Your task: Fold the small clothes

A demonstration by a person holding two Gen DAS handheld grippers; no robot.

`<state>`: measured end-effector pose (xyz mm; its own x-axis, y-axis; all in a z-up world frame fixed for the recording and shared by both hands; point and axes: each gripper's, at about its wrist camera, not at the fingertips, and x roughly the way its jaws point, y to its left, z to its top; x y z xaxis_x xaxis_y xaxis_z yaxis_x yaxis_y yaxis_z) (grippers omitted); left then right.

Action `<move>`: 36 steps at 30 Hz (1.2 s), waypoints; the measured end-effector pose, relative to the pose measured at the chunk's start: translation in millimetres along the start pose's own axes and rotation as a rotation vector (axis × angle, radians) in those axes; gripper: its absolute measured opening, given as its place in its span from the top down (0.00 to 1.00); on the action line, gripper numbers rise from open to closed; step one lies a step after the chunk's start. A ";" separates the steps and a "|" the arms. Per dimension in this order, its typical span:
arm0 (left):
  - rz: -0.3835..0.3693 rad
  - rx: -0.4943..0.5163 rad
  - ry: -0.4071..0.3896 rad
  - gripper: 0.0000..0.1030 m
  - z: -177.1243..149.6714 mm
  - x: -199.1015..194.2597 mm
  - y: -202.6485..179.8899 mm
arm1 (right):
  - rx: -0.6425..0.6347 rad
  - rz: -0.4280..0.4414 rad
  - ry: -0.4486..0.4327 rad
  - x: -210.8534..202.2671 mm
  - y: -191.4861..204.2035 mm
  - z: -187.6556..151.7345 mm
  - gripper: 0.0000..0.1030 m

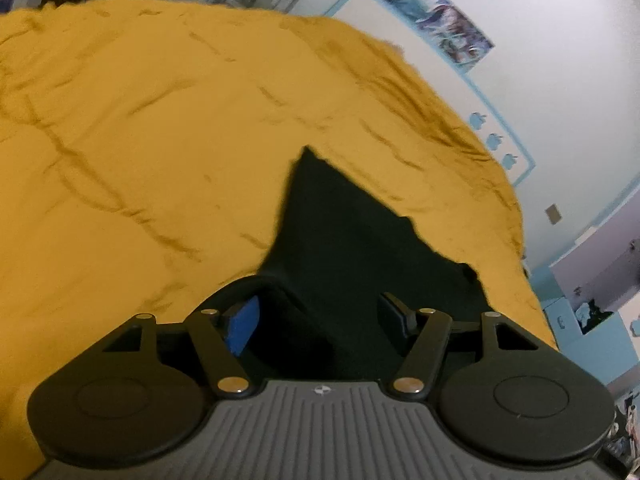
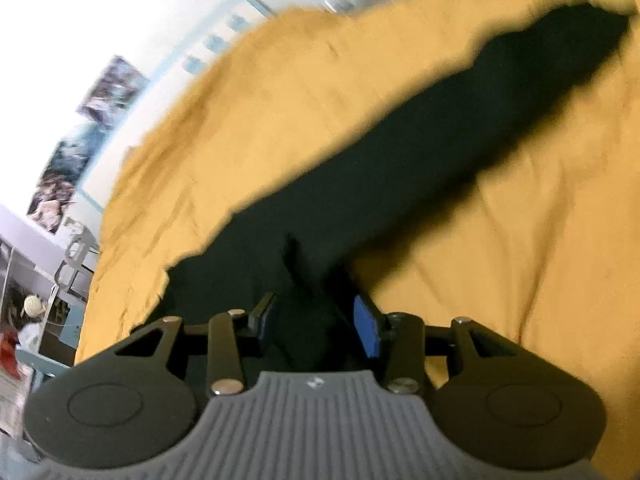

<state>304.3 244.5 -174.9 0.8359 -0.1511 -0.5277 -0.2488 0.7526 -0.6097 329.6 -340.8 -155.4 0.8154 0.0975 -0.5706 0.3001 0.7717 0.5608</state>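
Note:
A black garment (image 1: 340,232) lies spread on a yellow bedcover (image 1: 160,140). In the left wrist view it comes to a point far from me, and its near part runs under my left gripper (image 1: 320,320). That gripper's jaws stand wide apart over the cloth, and its blue pad (image 1: 244,328) is bare. In the right wrist view the black garment (image 2: 400,160) stretches as a long strip toward the upper right across the yellow bedcover (image 2: 520,240). My right gripper (image 2: 316,326) stands half open. A raised fold of the cloth sits between its fingers, and the blue pad (image 2: 366,332) shows clear of the cloth.
The bed meets a white wall with blue trim (image 1: 500,120) and posters (image 1: 456,28) on the right of the left wrist view. A blue cabinet (image 1: 580,320) stands past the bed's right edge. A metal chair frame (image 2: 76,264) and clutter show at the left of the right wrist view.

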 end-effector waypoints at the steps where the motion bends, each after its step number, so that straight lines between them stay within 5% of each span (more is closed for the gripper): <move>1: -0.011 0.011 0.003 0.25 -0.8 3.7 -3.1 | -0.036 0.031 -0.006 4.1 9.0 2.1 0.60; 7: 0.041 -0.032 -0.053 0.25 -8.2 5.9 -11.6 | -0.134 0.190 0.101 62.2 47.1 13.3 0.53; 9: 0.105 -0.055 -0.116 0.27 -13.5 -8.1 -13.8 | -0.134 0.184 0.133 85.2 49.3 13.9 0.51; 13: 0.059 -0.014 -0.194 0.27 -19.7 -19.5 -28.5 | -0.108 0.083 0.161 127.0 48.0 8.0 0.52; 16: 0.016 0.065 -0.125 0.19 -19.5 -0.1 -40.0 | -0.075 0.092 0.154 131.7 36.6 1.8 0.53; 19: 0.094 0.077 -0.037 0.21 -20.7 27.3 -37.2 | -0.063 0.105 0.153 131.7 32.7 1.4 0.53; 22: 0.188 0.070 -0.007 0.29 -21.1 41.0 -21.3 | -0.049 0.103 0.160 111.5 13.5 -3.7 0.53; 28: 0.165 0.029 0.028 0.35 -23.8 24.9 -6.8 | -0.019 0.088 0.129 50.9 -27.3 23.8 0.46; 36: -0.022 0.158 0.063 0.23 -40.5 -2.7 -98.7 | 0.089 -0.153 -0.135 -35.1 -141.6 108.6 0.39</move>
<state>306.7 144.6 -137.3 0.8065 -0.2046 -0.5547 -0.1471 0.8393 -0.5234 312.3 -521.8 -149.6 0.8141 -0.1064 -0.5708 0.4632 0.7118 0.5279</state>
